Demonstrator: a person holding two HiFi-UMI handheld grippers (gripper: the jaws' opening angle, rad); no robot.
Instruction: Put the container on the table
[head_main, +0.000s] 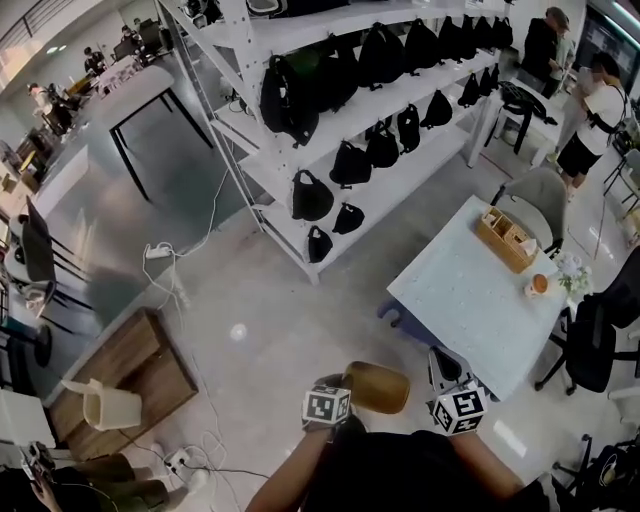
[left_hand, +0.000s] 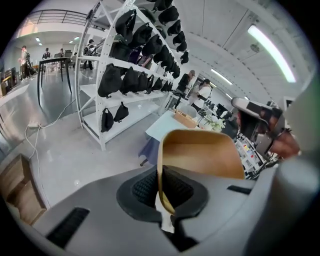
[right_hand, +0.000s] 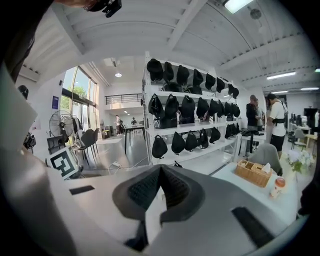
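Note:
The container (head_main: 378, 388) is a brown, rounded paper bowl held in the air over the floor, just left of the pale table (head_main: 460, 290). My left gripper (head_main: 340, 398) is shut on its rim. In the left gripper view the thin rim is pinched between the dark pads, and the brown bowl (left_hand: 205, 155) stands up past the gripper (left_hand: 160, 176), with the table (left_hand: 162, 127) beyond it. My right gripper (head_main: 452, 396) is close beside the container, on its right. In the right gripper view that gripper (right_hand: 160, 172) is shut with nothing in it.
A wooden box (head_main: 506, 238) and a small cup (head_main: 539, 284) stand on the table's far end, with chairs (head_main: 600, 335) around it. A white shelf rack (head_main: 360, 130) of black bags runs behind. A wooden crate (head_main: 125, 380) and cables lie on the floor at left. People stand at the far right.

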